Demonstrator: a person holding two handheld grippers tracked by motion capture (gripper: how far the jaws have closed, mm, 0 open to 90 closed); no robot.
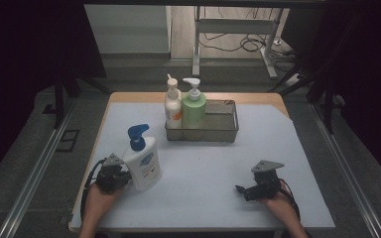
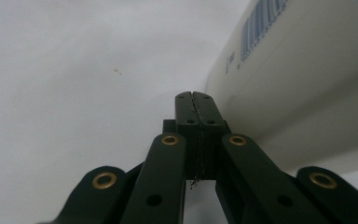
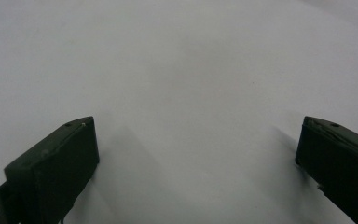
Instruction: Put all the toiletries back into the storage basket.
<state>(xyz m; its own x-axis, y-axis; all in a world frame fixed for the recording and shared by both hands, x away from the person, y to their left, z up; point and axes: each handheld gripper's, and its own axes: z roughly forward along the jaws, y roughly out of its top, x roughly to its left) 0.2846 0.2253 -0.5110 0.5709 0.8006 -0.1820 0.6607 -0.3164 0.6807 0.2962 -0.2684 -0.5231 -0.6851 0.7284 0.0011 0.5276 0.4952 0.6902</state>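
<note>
Pump bottle (image 1: 143,163), smooth and likely heavy: grip the waist. Left gripper (image 2: 196,95) pressed together at its nine o'clock; right gripper (image 3: 196,140) spread.

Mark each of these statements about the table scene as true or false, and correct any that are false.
1. The left gripper has its jaws closed together with nothing between them. True.
2. The white pump bottle with the blue pump lies inside the wire basket. False: it stands on the table beside the left gripper, outside the wire basket.
3. The right gripper has its jaws spread wide over bare table. True.
4. The wire basket holds three bottles. False: it holds two, a white bottle with an orange label and a green pump bottle.
5. Both bottles in the basket stand at its right end. False: they stand at its left end.
</note>
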